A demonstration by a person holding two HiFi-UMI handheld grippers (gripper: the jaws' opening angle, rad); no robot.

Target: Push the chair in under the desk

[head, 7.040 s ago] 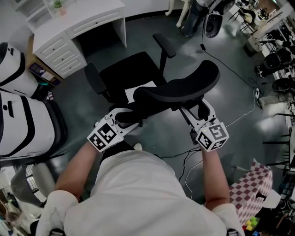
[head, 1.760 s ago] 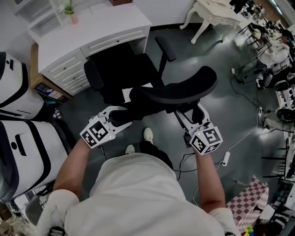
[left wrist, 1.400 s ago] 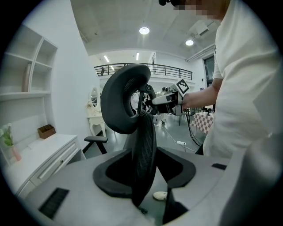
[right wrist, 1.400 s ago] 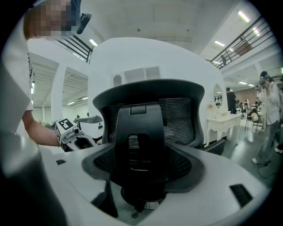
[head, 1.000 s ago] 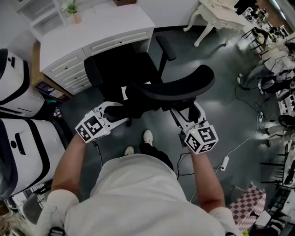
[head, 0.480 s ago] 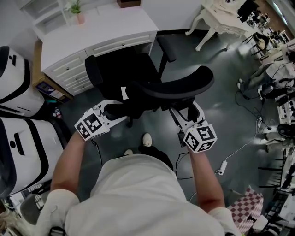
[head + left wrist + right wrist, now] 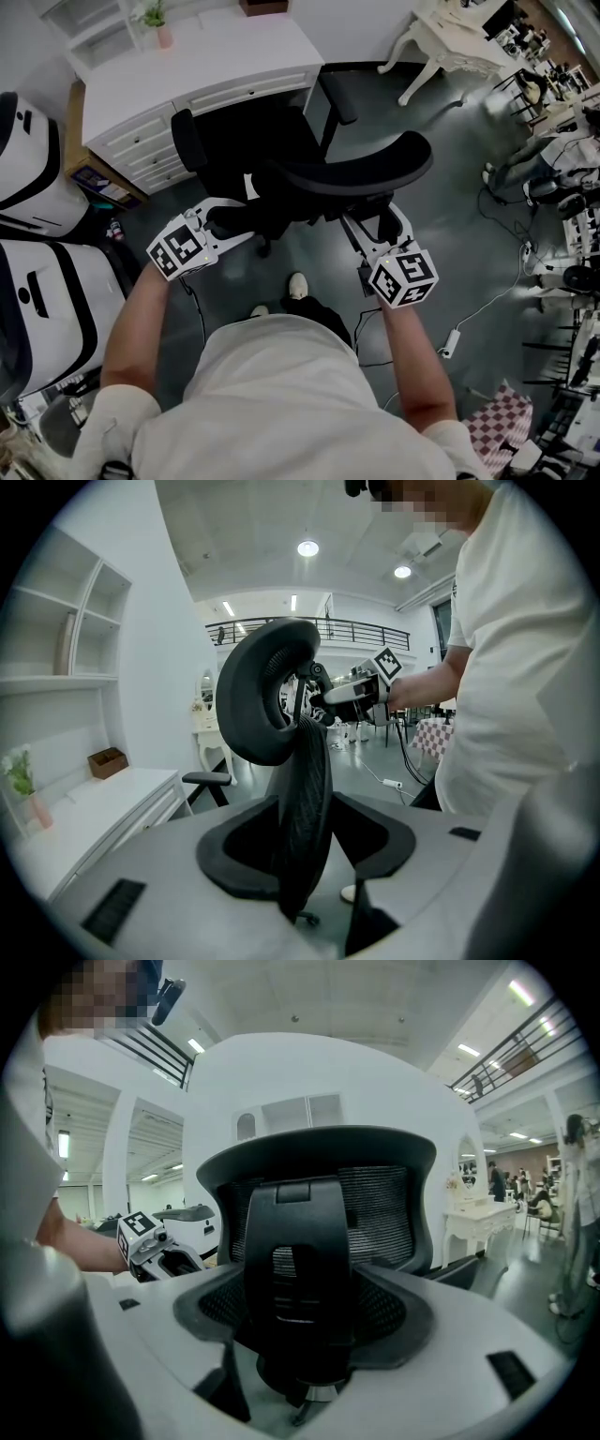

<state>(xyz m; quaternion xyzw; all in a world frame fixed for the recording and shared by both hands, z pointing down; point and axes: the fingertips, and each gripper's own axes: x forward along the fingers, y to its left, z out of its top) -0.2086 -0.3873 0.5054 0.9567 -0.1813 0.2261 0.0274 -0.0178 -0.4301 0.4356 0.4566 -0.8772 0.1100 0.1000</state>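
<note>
A black office chair [image 7: 356,173] faces the white desk [image 7: 206,66], its seat [image 7: 248,141] at the desk's knee opening. My left gripper [image 7: 228,221] grips the left edge of the mesh backrest [image 7: 305,789], which runs upright between its pads. My right gripper [image 7: 375,225] is clamped on the plastic back support [image 7: 300,1260] on the right side. In the left gripper view my left gripper [image 7: 305,855] looks past the backrest to the right gripper [image 7: 352,694]. In the right gripper view my right gripper [image 7: 300,1326] sees the left gripper [image 7: 164,1251] beyond the chair.
White drawers [image 7: 141,141] flank the desk opening on the left. Large white-and-black machines [image 7: 37,272] stand at the left. An ornate white table [image 7: 450,37] is at the top right. A power strip and cables [image 7: 450,339] lie on the grey floor. My shoe [image 7: 298,284] is behind the chair.
Chair and both grippers have moved together toward the desk, from open floor to its knee opening, with the seat now nearer under the desktop. Both grips look the same.
</note>
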